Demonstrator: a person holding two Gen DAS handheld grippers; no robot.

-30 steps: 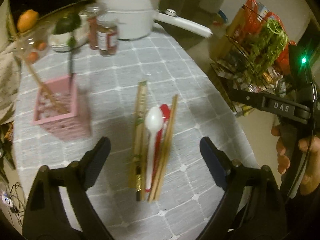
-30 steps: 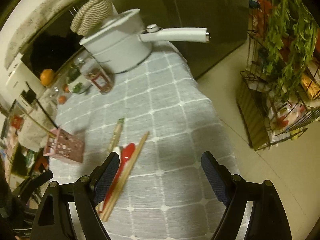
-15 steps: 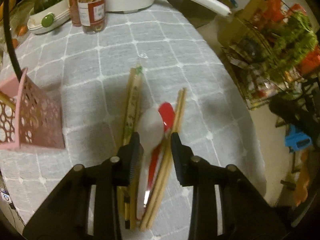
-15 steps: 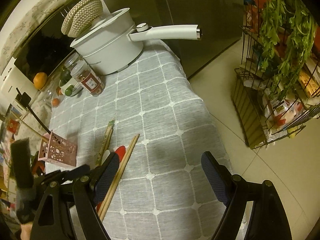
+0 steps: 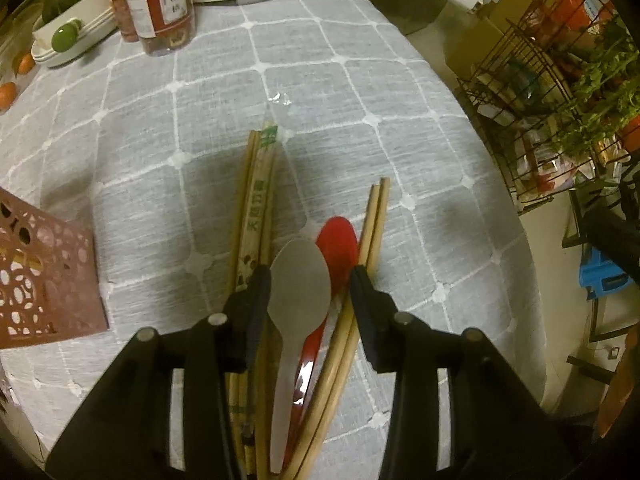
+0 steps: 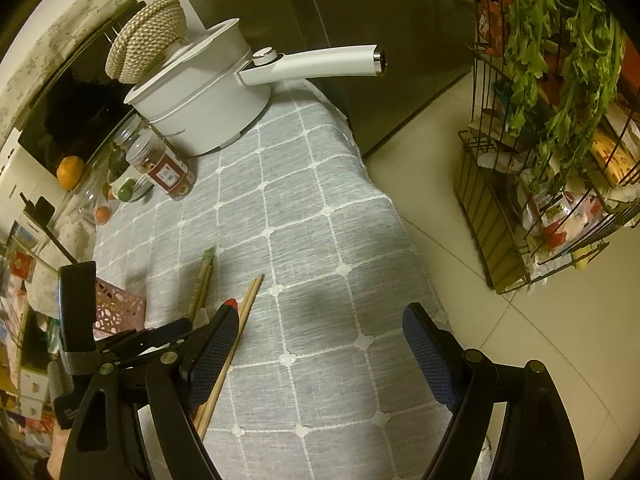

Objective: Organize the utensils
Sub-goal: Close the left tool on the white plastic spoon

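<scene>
At the far left of the left wrist view the pink basket [image 5: 44, 276] stands on the counter [image 5: 420, 152], well apart from the utensil bundle. The left hand-held gripper [image 5: 310, 286] points steeply down over that bundle, its jaws opening, with the bowl of the white spoon [image 5: 298, 280] between them; the pads seem clear of it, so nothing looks grasped yet. The wrapped chopsticks [image 5: 256, 208] lie just left of the spoon, the red spoon [image 5: 338, 240] and bare chopsticks [image 5: 374, 224] just right, all with long axes running away from the camera, in line with the fingers. This hand is plainly nearer. The right hand-held gripper [image 6: 320, 352] hovers released over bare grey checked cloth, empty. Beyond stand a jar [image 5: 162, 4] and white pot [image 6: 200, 88]; a wire rack [image 6: 540, 160] fills the right.
</scene>
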